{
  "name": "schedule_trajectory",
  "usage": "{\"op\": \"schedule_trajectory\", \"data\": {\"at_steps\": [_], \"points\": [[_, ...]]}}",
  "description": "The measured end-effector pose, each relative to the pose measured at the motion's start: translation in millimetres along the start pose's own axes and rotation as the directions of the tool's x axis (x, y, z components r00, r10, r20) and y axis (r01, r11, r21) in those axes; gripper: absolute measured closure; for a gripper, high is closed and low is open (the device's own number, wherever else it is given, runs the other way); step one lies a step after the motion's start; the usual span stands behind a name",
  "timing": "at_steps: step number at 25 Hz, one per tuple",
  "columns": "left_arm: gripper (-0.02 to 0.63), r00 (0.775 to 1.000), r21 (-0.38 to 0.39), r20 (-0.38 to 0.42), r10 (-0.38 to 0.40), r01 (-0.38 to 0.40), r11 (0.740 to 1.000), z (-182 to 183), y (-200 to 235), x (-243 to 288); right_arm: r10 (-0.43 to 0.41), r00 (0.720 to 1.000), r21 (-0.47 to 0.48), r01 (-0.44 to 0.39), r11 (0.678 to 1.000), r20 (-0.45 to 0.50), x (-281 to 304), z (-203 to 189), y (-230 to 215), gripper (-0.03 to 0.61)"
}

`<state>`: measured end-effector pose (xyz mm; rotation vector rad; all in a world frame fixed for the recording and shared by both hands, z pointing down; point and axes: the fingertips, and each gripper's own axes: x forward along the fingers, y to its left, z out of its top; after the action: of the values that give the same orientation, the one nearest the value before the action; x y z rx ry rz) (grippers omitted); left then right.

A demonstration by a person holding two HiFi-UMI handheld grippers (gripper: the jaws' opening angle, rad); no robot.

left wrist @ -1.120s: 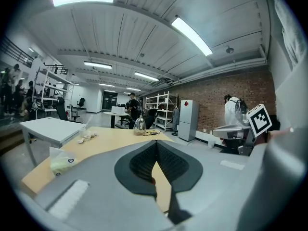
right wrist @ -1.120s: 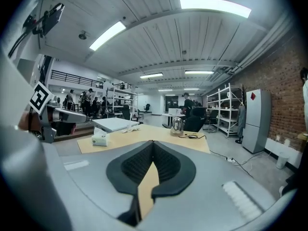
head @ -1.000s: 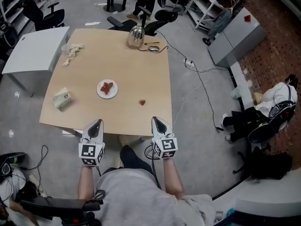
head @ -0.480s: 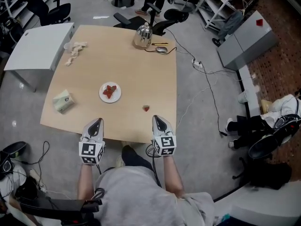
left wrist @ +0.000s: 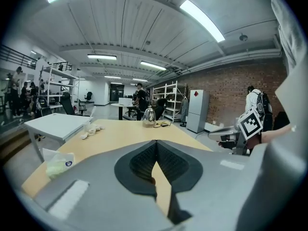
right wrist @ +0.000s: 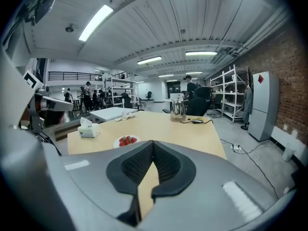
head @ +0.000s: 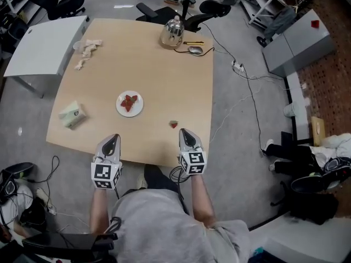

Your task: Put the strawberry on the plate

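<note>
Left tongs (head: pixel 112 139), right tongs (head: pixel 185 131), tan table (head: pixel 153 64), grey floor (head: pixel 236 130)

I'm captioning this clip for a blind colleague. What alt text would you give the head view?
Seen from above, a person holds the left gripper and right gripper, jaws together, at the near edge of a wooden table. A lone strawberry lies just ahead of the right gripper, apart from the white plate of strawberries farther in.
</note>
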<state>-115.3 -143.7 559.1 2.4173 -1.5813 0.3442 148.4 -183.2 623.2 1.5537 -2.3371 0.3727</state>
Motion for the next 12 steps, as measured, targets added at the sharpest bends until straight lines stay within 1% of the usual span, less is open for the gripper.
{"op": "schedule_trajectory", "data": {"at_steps": [7, 10, 12], "points": [[0.594, 0.999, -0.005, -0.033, 0.033, -0.033, 0.999, -3.2, 8.9, 8.1, -0.001, 0.994, 0.008, 0.002, 1.000, -0.106, 30.6, -35.7, -17.9, 0.572], [0.594, 0.998, -0.006, -0.039, 0.043, -0.043, 0.999, -2.4, 11.9, 13.3, -0.007, 0.987, -0.019, 0.004, 1.000, -0.161, 41.7, -53.4, -22.8, 0.571], [0.594, 0.998, -0.006, -0.044, 0.049, -0.049, 0.999, -1.5, 14.3, 16.3, -0.006, 0.982, -0.018, 0.003, 1.000, -0.188, 47.2, -62.5, -24.5, 0.572]]}}
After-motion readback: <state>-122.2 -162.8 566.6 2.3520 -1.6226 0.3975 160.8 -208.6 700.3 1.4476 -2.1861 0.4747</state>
